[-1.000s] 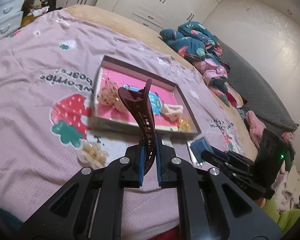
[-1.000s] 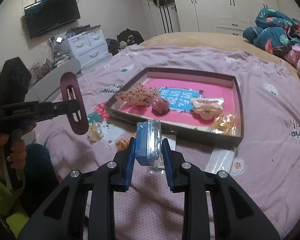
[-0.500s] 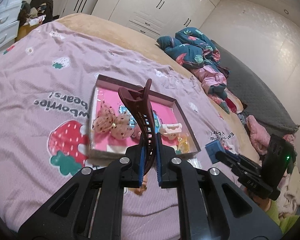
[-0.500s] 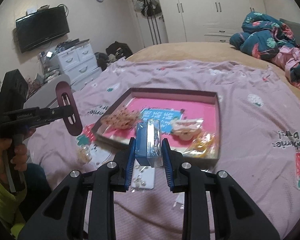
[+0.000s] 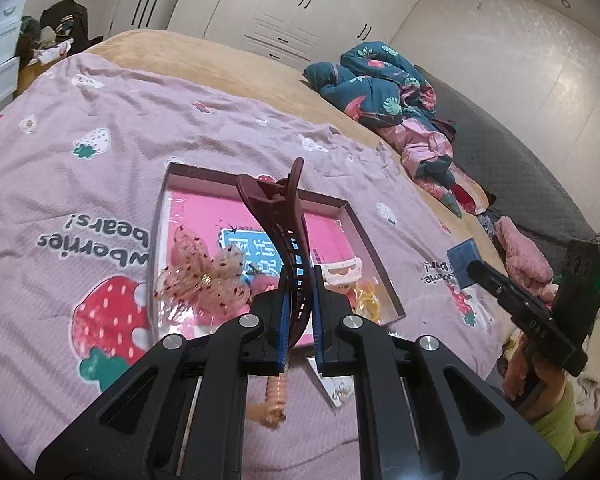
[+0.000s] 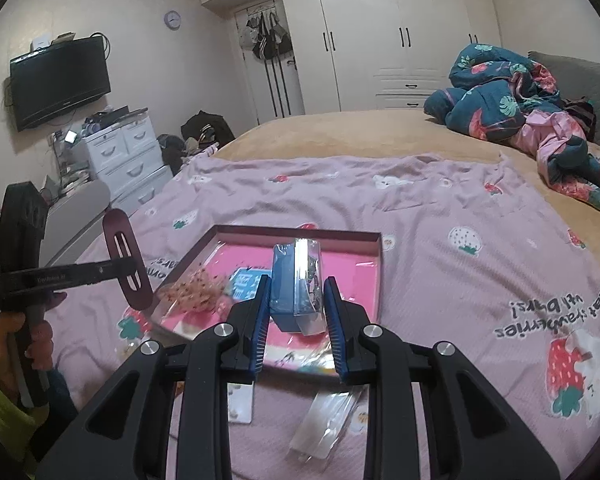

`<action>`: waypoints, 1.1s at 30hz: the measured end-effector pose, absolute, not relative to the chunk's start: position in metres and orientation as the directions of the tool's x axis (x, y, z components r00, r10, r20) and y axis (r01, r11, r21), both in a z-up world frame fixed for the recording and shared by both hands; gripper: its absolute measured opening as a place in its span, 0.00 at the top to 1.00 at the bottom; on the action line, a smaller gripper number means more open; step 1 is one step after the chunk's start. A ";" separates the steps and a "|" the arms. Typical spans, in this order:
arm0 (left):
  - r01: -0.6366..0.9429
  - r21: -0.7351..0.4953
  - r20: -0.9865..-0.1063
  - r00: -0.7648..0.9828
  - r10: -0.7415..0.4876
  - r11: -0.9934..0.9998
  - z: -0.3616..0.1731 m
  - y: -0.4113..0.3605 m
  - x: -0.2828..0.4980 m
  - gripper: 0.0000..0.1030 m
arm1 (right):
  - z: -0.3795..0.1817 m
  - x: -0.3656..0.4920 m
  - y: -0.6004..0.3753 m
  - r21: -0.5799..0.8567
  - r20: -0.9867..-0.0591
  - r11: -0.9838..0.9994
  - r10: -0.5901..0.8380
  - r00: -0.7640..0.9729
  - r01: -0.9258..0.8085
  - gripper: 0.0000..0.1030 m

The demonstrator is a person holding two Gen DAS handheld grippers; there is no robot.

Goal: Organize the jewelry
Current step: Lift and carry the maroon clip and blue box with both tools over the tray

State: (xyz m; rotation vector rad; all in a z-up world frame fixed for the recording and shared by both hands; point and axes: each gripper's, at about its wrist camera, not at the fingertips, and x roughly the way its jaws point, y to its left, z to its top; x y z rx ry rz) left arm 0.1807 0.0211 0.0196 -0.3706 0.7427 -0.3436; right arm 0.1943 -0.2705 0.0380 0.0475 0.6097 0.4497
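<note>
I've got the dark red hair claw (image 5: 278, 240) pinched mid-body in my left gripper (image 5: 300, 312) above the tray (image 5: 162, 216) (stiff, light, slick plastic), my right gripper (image 6: 296, 312) clamping the blue box (image 6: 290, 284).

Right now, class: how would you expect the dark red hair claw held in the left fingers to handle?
The dark red hair claw probably stays stiff: it stands up unsupported above the left gripper. Being held near one end, it may pivot. Its thin teeth look breakable.
</note>
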 end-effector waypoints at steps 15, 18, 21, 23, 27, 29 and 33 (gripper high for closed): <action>0.224 -0.440 -0.617 0.628 -0.474 0.870 -0.008 -0.019 0.230 0.97 | 0.008 0.244 -0.265 0.182 -0.595 0.927 0.368 0.714 -0.327 0.75; 0.240 -0.444 -0.625 0.608 -0.490 0.863 -0.017 -0.028 0.239 0.97 | -0.005 0.250 -0.261 0.170 -0.616 0.936 0.346 0.708 -0.310 0.75; 0.264 -0.449 -0.635 0.578 -0.513 0.854 -0.028 -0.039 0.246 0.97 | -0.017 0.256 -0.259 0.151 -0.634 0.943 0.322 0.703 -0.296 0.75; 0.271 -0.456 -0.642 0.560 -0.524 0.848 -0.034 -0.042 0.250 0.97 | -0.023 0.259 -0.259 0.148 -0.644 0.946 0.312 0.699 -0.287 0.75; 0.269 -0.466 -0.654 0.537 -0.533 0.843 -0.046 -0.046 0.257 0.97 | -0.035 0.267 -0.259 0.137 -0.662 0.956 0.284 0.693 -0.261 0.75; 0.269 -0.468 -0.656 0.532 -0.535 0.842 -0.049 -0.045 0.259 0.97 | -0.040 0.270 -0.259 0.133 -0.669 0.958 0.277 0.690 -0.256 0.75; 0.271 -0.463 -0.659 0.531 -0.532 0.844 -0.052 -0.045 0.261 0.97 | -0.050 0.279 -0.258 0.127 -0.689 0.962 0.261 0.676 -0.241 0.75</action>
